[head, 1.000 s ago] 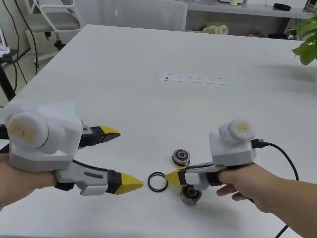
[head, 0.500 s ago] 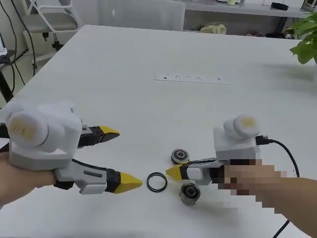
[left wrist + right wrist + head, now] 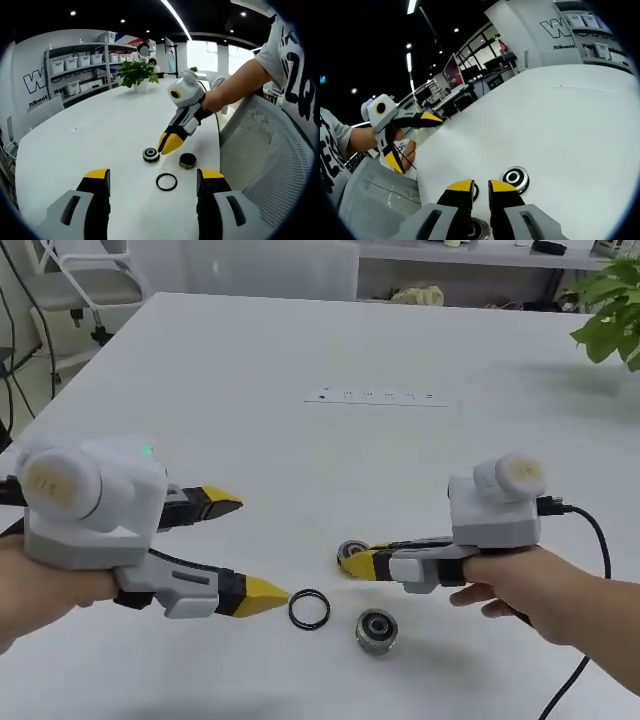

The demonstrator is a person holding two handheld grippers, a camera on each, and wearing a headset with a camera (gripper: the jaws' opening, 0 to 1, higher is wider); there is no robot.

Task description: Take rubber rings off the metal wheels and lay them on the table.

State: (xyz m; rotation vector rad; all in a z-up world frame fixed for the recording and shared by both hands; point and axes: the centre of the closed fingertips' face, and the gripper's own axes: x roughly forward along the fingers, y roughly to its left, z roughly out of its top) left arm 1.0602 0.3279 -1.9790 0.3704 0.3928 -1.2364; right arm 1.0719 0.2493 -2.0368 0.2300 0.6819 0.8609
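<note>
A loose black rubber ring [image 3: 309, 609] lies flat on the white table [image 3: 330, 450]. Two metal wheels are nearby: one [image 3: 376, 630] sits right of the ring, the other [image 3: 350, 551] lies farther back, partly behind my right gripper [image 3: 353, 563]. That gripper is shut on nothing, its yellow tips just over the far wheel [image 3: 516, 177]. My left gripper [image 3: 245, 547] is open, left of the ring and off the table. In the left gripper view the ring [image 3: 166, 181] lies ahead between the jaws, with both wheels [image 3: 151, 155] [image 3: 188, 160] behind it.
A white power strip [image 3: 377, 396] lies across the middle of the table. A green plant [image 3: 610, 325] stands at the far right edge. A black cable [image 3: 590, 540] trails from the right gripper. Chairs stand beyond the far left corner.
My right gripper has pulled back from beside the ring and now points at the far wheel, uncovering the near wheel. The left gripper has stayed open in place.
</note>
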